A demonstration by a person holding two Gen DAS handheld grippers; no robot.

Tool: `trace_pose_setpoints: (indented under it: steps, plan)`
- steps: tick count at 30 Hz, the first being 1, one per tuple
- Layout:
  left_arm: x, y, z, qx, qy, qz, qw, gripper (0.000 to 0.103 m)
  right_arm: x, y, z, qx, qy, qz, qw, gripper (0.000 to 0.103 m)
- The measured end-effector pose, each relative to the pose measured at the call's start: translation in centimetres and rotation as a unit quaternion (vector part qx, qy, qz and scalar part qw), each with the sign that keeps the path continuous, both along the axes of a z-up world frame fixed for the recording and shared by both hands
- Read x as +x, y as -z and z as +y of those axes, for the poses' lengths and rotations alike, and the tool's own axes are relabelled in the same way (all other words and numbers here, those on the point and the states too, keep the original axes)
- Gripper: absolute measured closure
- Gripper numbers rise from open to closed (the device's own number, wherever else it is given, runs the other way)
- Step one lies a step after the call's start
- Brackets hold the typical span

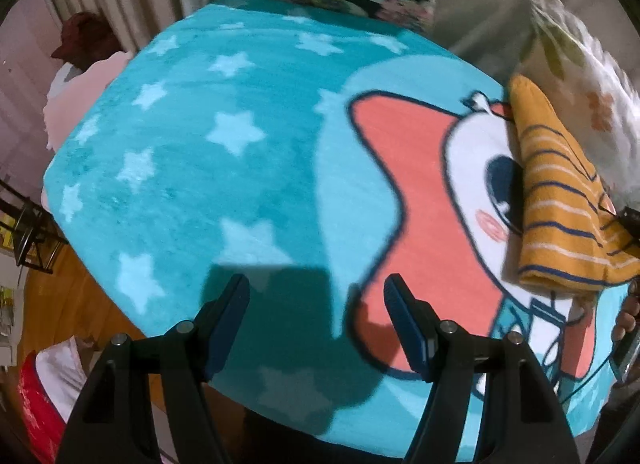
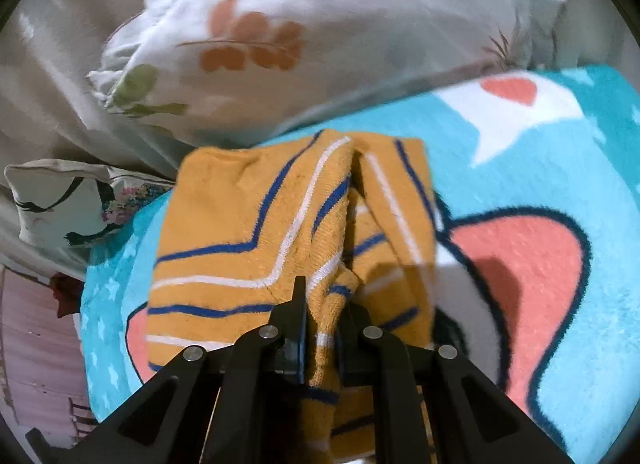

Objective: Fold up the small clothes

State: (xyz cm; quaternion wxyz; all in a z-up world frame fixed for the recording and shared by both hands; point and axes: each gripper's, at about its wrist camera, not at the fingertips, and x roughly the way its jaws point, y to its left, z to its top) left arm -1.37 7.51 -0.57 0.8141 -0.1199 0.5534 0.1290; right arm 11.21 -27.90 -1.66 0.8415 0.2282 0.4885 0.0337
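Observation:
An orange garment with blue and white stripes hangs folded over a turquoise star blanket. My right gripper is shut on a bunched fold of it, the cloth pinched between the fingers and trailing below them. The same garment shows at the right edge of the left wrist view, lifted above the blanket. My left gripper stands open over the blanket with nothing between its fingers, well to the left of the garment.
A white floral pillow lies beyond the garment, and a second printed pillow sits at the left. The blanket's edge drops to a wooden floor. A hand with a device is at the right edge.

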Motion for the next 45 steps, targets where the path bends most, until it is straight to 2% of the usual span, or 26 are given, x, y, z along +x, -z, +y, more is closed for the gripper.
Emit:
trace_pose_setpoints:
  steps: [9, 15, 19, 25, 28, 32, 33, 35, 37, 41, 45]
  plan:
    - [1.7, -0.9, -5.7, 0.001, 0.055, -0.013, 0.9984, 0.034, -0.5, 0.9, -3.0, 0.036, -0.020, -0.007, 0.999, 0.092]
    - [3.7, -1.2, -8.1, -0.001, 0.070, -0.017, 0.9974, 0.034, -1.1, -0.3, -3.7, 0.033, -0.049, -0.014, 0.998, 0.093]
    - [4.8, -1.6, -9.6, 0.002, 0.086, -0.026, 0.9960, 0.034, -1.6, -1.0, -4.7, 0.046, -0.044, -0.028, 0.998, 0.094]
    - [7.4, -1.0, -13.8, -0.001, 0.143, -0.043, 0.9887, 0.034, -1.1, 0.1, -6.4, 0.007, -0.019, -0.014, 1.000, 0.094]
    - [8.6, 0.8, -16.5, 0.015, 0.182, -0.024, 0.9829, 0.034, -0.9, 0.8, -5.8, -0.031, -0.031, -0.004, 0.999, 0.093]
    - [9.9, 3.7, -18.4, 0.062, 0.206, 0.031, 0.9762, 0.034, -0.6, 0.4, -5.7, -0.037, -0.045, -0.001, 0.998, 0.089]
    - [10.1, 3.9, -18.3, 0.062, 0.205, 0.037, 0.9762, 0.034, -0.6, 0.0, -5.8, -0.037, -0.046, -0.003, 0.998, 0.084]
    - [10.1, 3.4, -17.8, 0.050, 0.202, 0.039, 0.9774, 0.034, -1.2, -1.5, -6.7, -0.044, -0.033, -0.016, 0.998, 0.083]
    - [9.9, 2.6, -17.1, 0.031, 0.199, 0.028, 0.9791, 0.034, -2.3, -3.3, -8.0, -0.034, -0.018, -0.039, 0.999, 0.083]
    - [9.0, 1.1, -15.9, 0.004, 0.179, 0.011, 0.9838, 0.034, -4.3, -6.3, -8.8, 0.025, -0.020, -0.084, 0.996, 0.083]
    - [7.5, 0.1, -14.8, -0.023, 0.145, -0.003, 0.9891, 0.034, -4.5, -4.9, -7.3, 0.084, -0.052, -0.070, 0.993, 0.083]
